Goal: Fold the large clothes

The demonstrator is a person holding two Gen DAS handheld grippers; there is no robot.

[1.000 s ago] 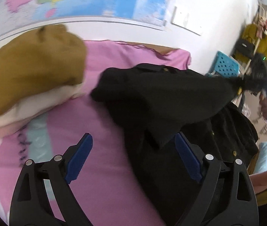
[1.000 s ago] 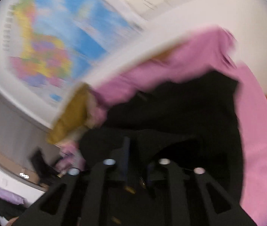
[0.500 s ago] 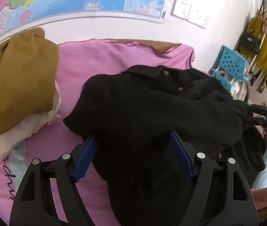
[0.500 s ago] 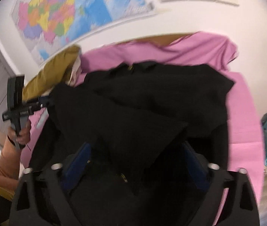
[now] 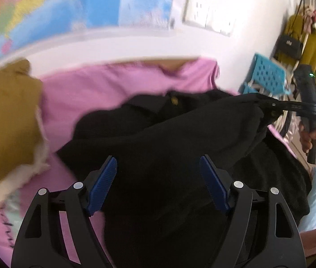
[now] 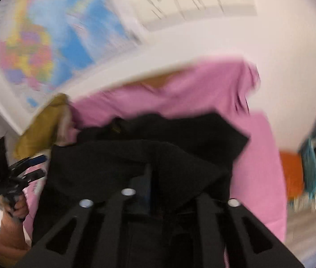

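Only our left wrist view shows the right gripper (image 5: pixel 262 106) side-on, its jaws clamped on a raised fold of the black garment (image 5: pixel 169 147). This dark, crumpled, gold-buttoned garment covers the middle of the pink bed (image 5: pixel 95 89). Our left gripper (image 5: pixel 158 176) jaws stand open, fabric between them, unpinched. Right jaws have just been closing.

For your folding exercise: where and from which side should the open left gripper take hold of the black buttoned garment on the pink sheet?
Probably the black buttoned garment's raised fold edge between the left gripper's open jaws, approached from the near side: that edge is lifted, while the right gripper already pinches the far corner.
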